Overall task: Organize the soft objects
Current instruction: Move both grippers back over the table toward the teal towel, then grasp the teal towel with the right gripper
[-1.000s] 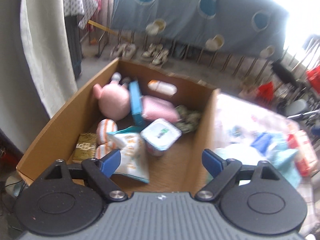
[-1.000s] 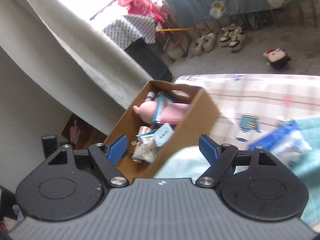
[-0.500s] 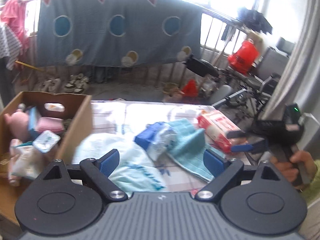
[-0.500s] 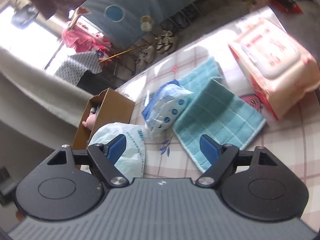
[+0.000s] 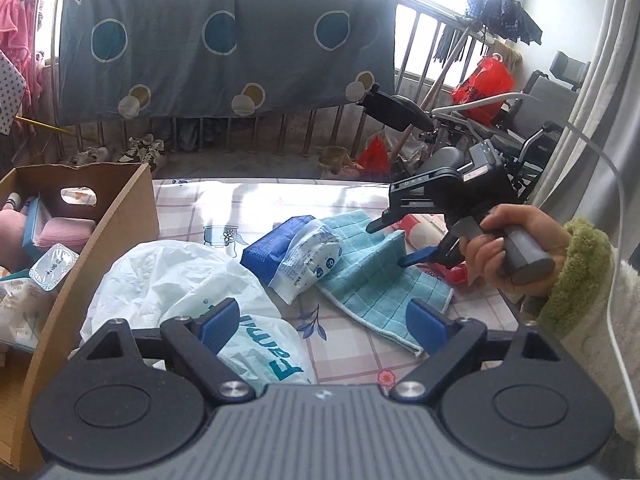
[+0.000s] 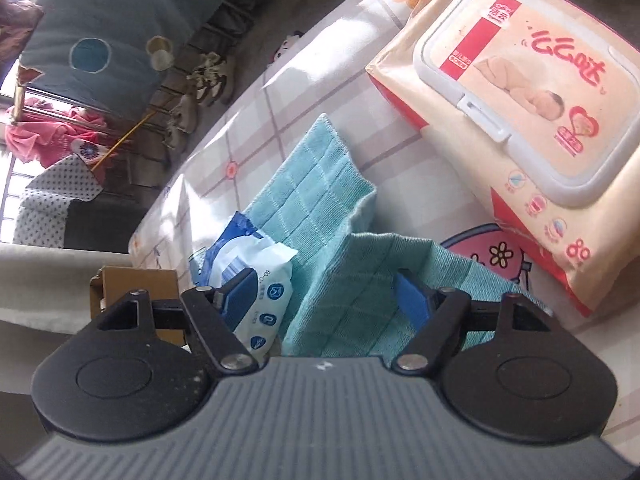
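1. Swung the left claw (image 5: 324, 322) away from the cardboard box (image 5: 120, 216) and over to the worktop (image 5: 248, 204).
2. Brought the right claw (image 6: 324, 292) down from high up to right on top of the teal towel (image 6: 332, 216).
3. Meant, most likely, that the looking was over and the grabbing of the next soft thing had begun.
4. Held the left claw wide open with nothing in it, just above the white plastic bag (image 5: 176, 280).
5. Was closing the right claw, with a raised fold of the towel between the jaws.
6. Did not look squeezed tight yet, so had no real hold on the towel.
7. Found the towel lying crumpled in the middle of the worktop, touching the blue and white pack (image 5: 304, 256) on one side and close to the big pack of wipes (image 6: 520, 128) on the other.
8. Saw one blue pad of the right claw over the blue and white pack and the other against the towel.
9. Spotted the box at the far left of the worktop, well apart from the towel, with other things already inside.
10. Still needed, at a guess, a firm pinch, a lift, and a trip over to the box.
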Tool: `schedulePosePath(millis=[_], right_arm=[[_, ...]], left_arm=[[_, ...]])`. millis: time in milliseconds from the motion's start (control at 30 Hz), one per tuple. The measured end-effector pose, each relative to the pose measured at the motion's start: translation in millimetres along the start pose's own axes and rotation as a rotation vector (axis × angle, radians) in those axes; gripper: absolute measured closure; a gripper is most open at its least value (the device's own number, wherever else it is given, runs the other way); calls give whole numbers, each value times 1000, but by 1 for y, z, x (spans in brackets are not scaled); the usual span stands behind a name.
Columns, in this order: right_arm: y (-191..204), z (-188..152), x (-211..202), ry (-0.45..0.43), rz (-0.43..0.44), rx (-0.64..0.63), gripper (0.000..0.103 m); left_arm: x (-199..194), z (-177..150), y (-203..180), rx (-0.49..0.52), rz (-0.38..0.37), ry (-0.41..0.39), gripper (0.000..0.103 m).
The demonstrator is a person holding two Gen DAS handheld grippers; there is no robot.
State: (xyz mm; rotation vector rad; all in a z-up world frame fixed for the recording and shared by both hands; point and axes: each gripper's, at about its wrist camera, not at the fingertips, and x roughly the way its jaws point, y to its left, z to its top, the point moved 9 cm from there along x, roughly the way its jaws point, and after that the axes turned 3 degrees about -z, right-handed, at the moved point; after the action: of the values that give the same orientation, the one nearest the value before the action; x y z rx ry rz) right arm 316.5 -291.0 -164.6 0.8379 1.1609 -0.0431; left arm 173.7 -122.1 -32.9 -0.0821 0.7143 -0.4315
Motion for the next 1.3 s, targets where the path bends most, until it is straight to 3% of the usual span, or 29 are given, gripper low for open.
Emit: schedulePosePath(millis=[167, 233, 300, 367, 500, 700, 833, 933, 1100, 1200, 1300], right_arm=[[-2, -2, 26, 17, -73, 27, 55], [-1, -2, 30, -3, -86, 21, 68], [-4, 0, 28, -24, -104, 9, 91], [-5, -1, 26, -46, -90, 10, 95], [5, 5, 0, -103, 2, -2, 97], [53, 10, -67, -222, 131, -67, 97], [77, 2, -122, -256, 289, -91, 97], [79, -12, -156, -241, 453, -68, 97], [23, -69, -173, -124, 634, 17, 97], [-40, -109, -161, -67, 643, 103, 97], [-111, -139, -140, -39, 546, 189, 97]], left_arm=[[-7, -5, 6, -19, -27, -12, 12], [-10, -5, 7, -25, -32, -20, 12], [-14, -6, 7, -29, -32, -28, 12], [-19, -7, 8, -33, -37, -38, 12], [-29, -10, 11, -45, -34, -59, 12], [-41, -13, 7, -44, -37, -80, 12], [-46, -14, 0, -33, -24, -88, 12], [-51, -17, -9, -16, -28, -87, 12], [-56, -21, -22, 10, -30, -81, 12], [-49, -27, -34, 26, -41, -54, 12], [-32, -37, -52, 51, -66, 0, 17]])
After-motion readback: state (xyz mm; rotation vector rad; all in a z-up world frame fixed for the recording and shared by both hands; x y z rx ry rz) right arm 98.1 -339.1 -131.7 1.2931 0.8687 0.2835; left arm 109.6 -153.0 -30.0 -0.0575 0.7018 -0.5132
